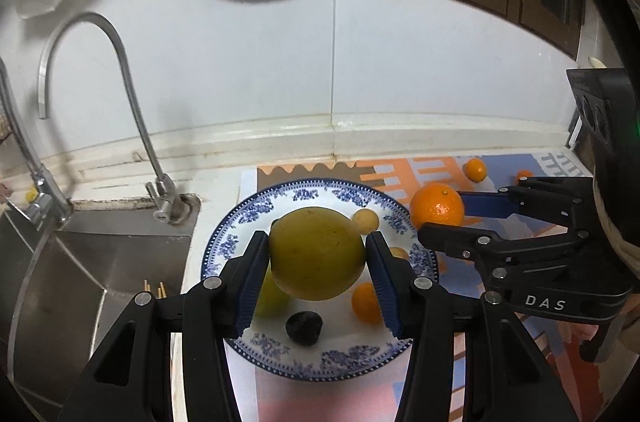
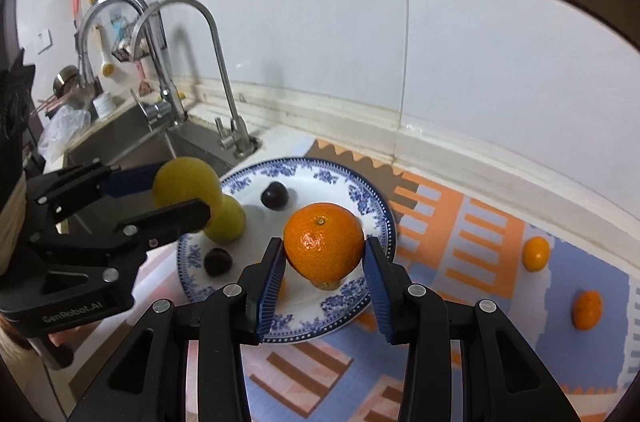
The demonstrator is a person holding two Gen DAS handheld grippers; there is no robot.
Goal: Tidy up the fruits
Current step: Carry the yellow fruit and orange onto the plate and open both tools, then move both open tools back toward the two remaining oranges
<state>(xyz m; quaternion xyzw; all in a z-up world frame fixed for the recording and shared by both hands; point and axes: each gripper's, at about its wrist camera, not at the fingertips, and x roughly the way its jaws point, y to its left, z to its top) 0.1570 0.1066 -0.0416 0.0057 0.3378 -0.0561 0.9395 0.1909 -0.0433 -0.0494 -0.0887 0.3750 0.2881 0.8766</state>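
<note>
Yellow-green round fruit point(image 1: 316, 254) clamped in left tool point(image 1: 316, 262), above blue-patterned white plate point(image 1: 256, 210) | round orange point(image 2: 324, 242) clamped in right tool point(image 2: 324, 262), over plate | risk: releasing high, fruit rolls off plate.

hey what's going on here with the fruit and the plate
A person is sorting fruit with a handheld gripper in each hand. The left gripper is clamped on a big yellow-green fruit, and the right gripper is clamped on an orange; both are held above the blue-patterned plate beside the sink. The plate already holds a few pieces, including a dark fruit. Two small oranges are on the mat.
</note>
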